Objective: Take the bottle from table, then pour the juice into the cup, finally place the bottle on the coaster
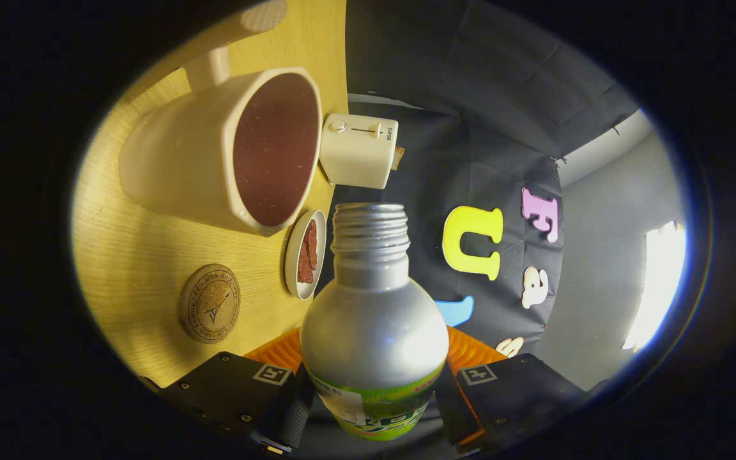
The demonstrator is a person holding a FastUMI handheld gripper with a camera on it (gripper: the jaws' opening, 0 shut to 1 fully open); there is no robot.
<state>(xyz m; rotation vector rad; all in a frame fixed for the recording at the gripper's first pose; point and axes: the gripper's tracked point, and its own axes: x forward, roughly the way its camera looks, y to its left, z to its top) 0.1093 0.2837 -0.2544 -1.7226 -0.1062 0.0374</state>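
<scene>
The view is rolled on its side, so the wooden bench [138, 255] runs as a wall along the left, and its far edge meets the booth's dark cloth down the middle.

Furthest left, close to the bench's near edge, lies the round cork coaster [210, 303] — flat on the wood, stamped with a small tower, nothing on it. Above it in the view, further along the bench, stands the large pale cup [227, 150], its handle pointing away and its wide mouth turned toward the bottle; the inside looks dark reddish-brown, though whether that is liquid or glaze I cannot tell. Tucked between the cup's rim and the bench's far edge is a small white dish [301, 265] holding dark brown slices. Beyond the cup, right at the far edge, sits a cream toaster [358, 150] with a dial and a slider on its face and a brown bit showing at its top.

Right of all these comes the bottle [374, 326] — silver, threaded neck uncapped, a green label round its lower body. It sits between the fingers of the gripper [374, 383], which are clenched on the body from both sides. Its open mouth points just past the cup's rim, near the dish, and the bottle is clear of the bench.
</scene>
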